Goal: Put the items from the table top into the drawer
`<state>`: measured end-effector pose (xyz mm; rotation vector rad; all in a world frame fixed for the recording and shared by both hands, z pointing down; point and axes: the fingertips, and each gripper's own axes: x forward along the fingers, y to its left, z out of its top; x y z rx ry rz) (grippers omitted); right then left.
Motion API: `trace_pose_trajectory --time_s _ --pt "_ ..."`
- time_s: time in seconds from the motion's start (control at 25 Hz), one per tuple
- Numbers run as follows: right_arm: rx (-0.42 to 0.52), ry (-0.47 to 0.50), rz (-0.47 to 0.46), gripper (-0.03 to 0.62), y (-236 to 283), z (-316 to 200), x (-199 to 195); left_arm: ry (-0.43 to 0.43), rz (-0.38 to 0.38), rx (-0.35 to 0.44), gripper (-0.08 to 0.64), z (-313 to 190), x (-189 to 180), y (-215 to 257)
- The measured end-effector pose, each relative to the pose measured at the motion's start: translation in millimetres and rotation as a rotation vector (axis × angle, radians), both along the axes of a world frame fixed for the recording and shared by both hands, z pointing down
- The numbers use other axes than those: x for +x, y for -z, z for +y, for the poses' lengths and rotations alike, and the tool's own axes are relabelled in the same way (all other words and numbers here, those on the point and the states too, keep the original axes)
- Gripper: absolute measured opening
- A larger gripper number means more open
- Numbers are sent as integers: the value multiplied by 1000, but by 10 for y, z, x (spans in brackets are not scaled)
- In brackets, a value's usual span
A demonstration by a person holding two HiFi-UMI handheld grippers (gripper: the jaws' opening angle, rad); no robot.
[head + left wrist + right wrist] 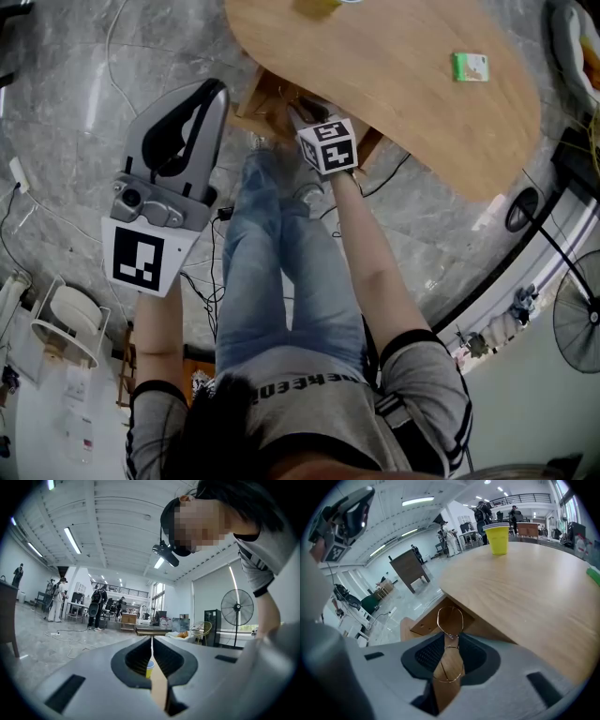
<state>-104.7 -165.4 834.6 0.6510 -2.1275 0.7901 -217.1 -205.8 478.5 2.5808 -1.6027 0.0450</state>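
Nearest the camera in the right gripper view, the right hand-held gripper (451, 644) has its jaws part-way closed on a pair of thin wire-rimmed glasses (450, 622). One gold rim sits between the pads and the other sticks out past the fingertips. Just beyond them is the open wooden drawer (417, 626), tucked under the edge of the bench (525, 597), so the glasses hang over the drawer's mouth and are not yet in it.

The step in hand looks like stowing the glasses. The next move probably calls for carrying them down inside the drawer walls and then easing the jaws apart close to the floor of the drawer, since so light a frame could snag or bend.

The left hand-held gripper (211, 94) is held level out over the floor, well apart from the bench. Its jaws are together but for a slit, with nothing in them.

Farther off, a yellow cup (498, 538) and a small green packet (471, 67) sit on the bench top, waiting their turn.

The inside of the drawer is not shown in any view. The glasses' side arms cannot be made out. The cup is cut off at the top of the head view, and the packet is too small to identify.
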Motion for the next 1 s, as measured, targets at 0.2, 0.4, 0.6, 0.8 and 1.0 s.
trace_pose_trajectory --time_s 0.2,0.4,0.6,0.8,1.0 --pt "-43 -53 60 80 -164 -8 120 -4 -5 -8 11 -11 -28 -36" --pt "-43 -20 85 75 -213 6 100 -2 -9 -15 11 -20 -65 -68" --pt "-30 -14 83 59 -165 26 76 -2 -8 -7 11 -25 -59 -40" --pt "38 24 80 -1 68 72 127 -8 -14 15 12 31 39 90" --pt "108 18 63 -2 382 175 260 4 -12 34 11 166 184 288"
